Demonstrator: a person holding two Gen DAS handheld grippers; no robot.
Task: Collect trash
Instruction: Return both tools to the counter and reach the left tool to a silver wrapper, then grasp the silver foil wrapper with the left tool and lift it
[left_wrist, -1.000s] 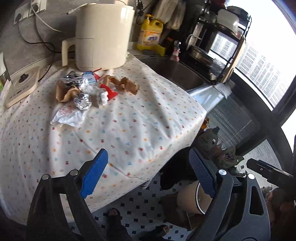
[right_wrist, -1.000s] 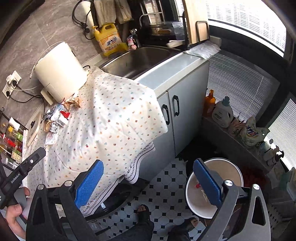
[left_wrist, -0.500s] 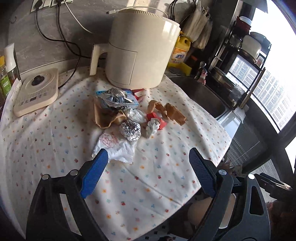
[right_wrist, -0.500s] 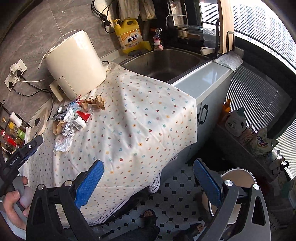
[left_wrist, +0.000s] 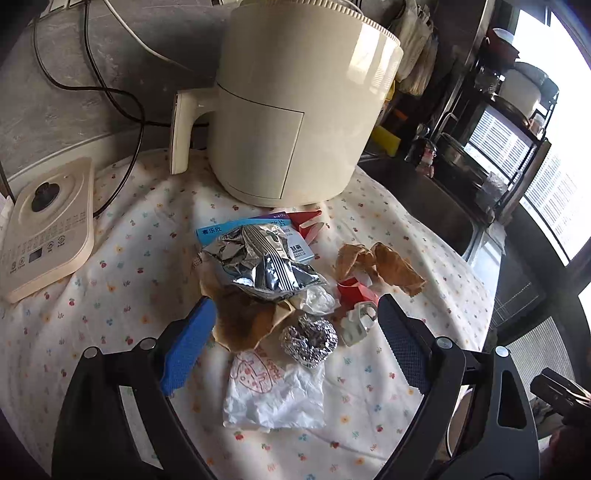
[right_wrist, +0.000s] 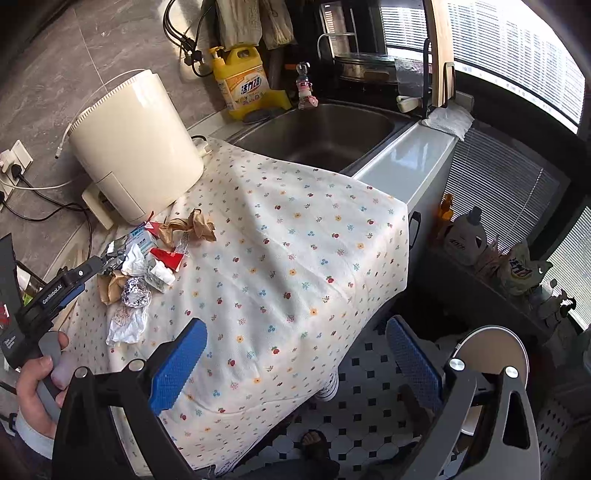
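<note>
A heap of trash lies on the flowered cloth: a silver foil bag, a foil ball, a white wrapper, brown paper, red scraps and a blue box. My left gripper is open, its blue fingers either side of the foil ball, just above the heap. My right gripper is open and empty, over the cloth's hanging edge. The heap shows at the left in the right wrist view. A white bin stands on the floor.
A cream air fryer stands just behind the heap. A cream control pad lies at the left. The sink and a yellow detergent jug are beyond. Bottles stand on a low ledge by the window.
My left gripper has swung from the table's edge in over the trash heap and come close to it. My right gripper has risen and turned toward the table. Both stayed open.
</note>
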